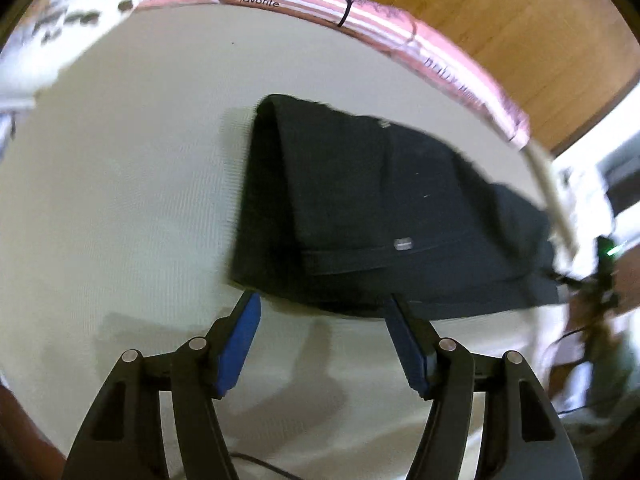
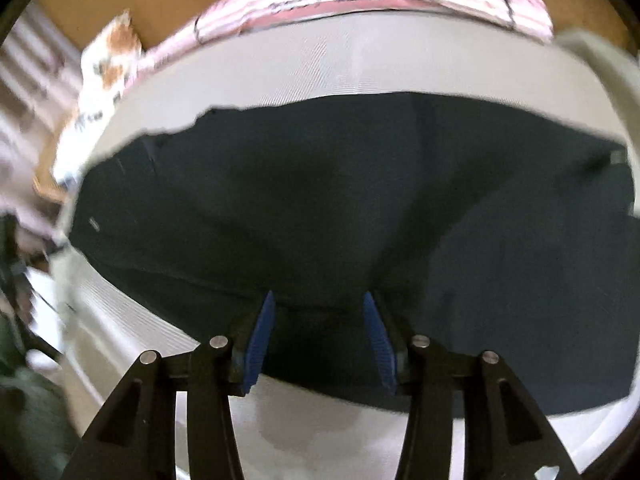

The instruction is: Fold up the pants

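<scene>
While both tools sit low in their frames with blue-padded fingers spread apart and gripping nothing, the left gripper has its tips right at the near hem of the black pants, and the right gripper hangs over dark cloth that fills the middle of its view, tips at or just above the fabric; contact cannot be told through the blur. Beyond the left tips the pants lie across the centre and right of the frame on a white mattress, already doubled, with a rounded fold at the upper left and a small grey label near the lower edge. To finish the fold well, I judge each tool should take the near edge through every layer, pinching close to the corners, then lift together and carry the cloth evenly so the edges line up without dragging the stack. Farther off, a pink striped border rims the mattress, and wooden flooring fills the upper right
</scene>
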